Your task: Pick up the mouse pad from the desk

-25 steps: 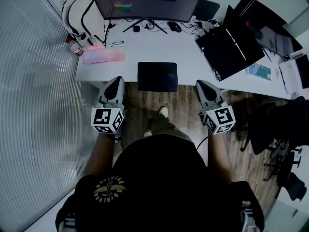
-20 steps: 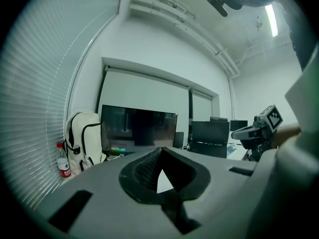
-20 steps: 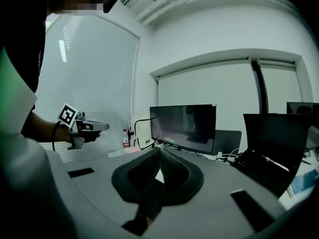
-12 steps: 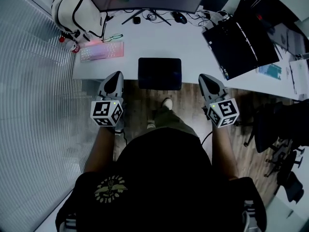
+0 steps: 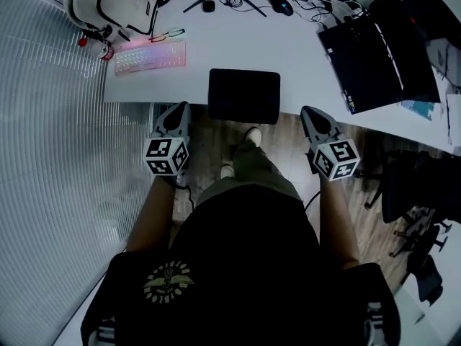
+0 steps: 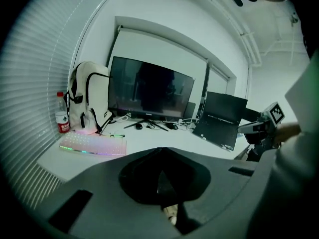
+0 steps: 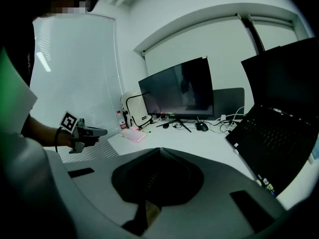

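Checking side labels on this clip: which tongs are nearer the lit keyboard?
Left. The left tongs are off the desk's front edge, close by the keyboard; the right tongs are across on the mouse pad's other side.

Inspection findings. A white backpack (image 5: 108, 2) stands upright at the far left, beside the ribbed blinds (image 5: 50, 157). A red-labelled bottle (image 5: 96, 46) stands next to it. A backlit keyboard (image 5: 150, 57), glowing pink, lies in front of the backpack, with a pair of glasses (image 5: 167, 34) just behind it. A dark monitor (image 6: 149, 91) stands at the back, with cables and a black computer mouse (image 5: 282, 6) near its stand. An open black laptop (image 5: 378, 52) sits to the right. A black office chair (image 5: 418, 186) stands on the wood floor (image 5: 209, 150).
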Demonstrator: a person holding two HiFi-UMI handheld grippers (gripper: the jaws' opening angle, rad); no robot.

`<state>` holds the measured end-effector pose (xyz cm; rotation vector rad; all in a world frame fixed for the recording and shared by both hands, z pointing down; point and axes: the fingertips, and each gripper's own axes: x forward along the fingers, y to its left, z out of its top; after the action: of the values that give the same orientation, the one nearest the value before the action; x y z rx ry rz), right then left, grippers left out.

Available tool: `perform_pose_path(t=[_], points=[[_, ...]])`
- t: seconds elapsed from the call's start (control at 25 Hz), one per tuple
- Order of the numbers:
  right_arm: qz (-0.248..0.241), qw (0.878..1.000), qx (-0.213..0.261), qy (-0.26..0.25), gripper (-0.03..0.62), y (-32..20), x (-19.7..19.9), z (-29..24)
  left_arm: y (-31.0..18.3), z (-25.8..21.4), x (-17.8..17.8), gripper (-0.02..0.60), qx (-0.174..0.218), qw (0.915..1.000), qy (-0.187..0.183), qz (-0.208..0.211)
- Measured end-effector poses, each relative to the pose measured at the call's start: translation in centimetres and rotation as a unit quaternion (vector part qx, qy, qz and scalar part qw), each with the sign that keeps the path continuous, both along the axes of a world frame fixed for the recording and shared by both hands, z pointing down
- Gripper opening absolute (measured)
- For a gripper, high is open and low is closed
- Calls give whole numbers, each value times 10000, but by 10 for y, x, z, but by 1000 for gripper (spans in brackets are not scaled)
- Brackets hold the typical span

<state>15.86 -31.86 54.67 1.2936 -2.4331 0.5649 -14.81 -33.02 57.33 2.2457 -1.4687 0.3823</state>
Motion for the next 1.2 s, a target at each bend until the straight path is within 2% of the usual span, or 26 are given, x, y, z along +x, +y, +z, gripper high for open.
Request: perform_pose_path(t=[0.32,0.48,0.76,0.92,1.12,1.2], points=[[-184,9975,-677,53,0,-4,-8,71,-2,75,9,8,-678,9976,35,111],[-268,9949,-966,86,1,-4,-11,100,2,115,15,8,-1110,9935,-48,256],[-316,9879,-1512,123,2,6,-4,152,12,168,17,16,-1683,9851,130,321],[-286,9821,-1860,14,7,13,0,178,12,190,25,129,-1968,9790,309,424],[-340,9684,-2444,-358,125,21,-8,209,14,210,36,237,-2342,9660,944,548],[-325,9624,-2656,-473,165,23,-10,220,16,219,40,266,-2489,9612,994,648]])
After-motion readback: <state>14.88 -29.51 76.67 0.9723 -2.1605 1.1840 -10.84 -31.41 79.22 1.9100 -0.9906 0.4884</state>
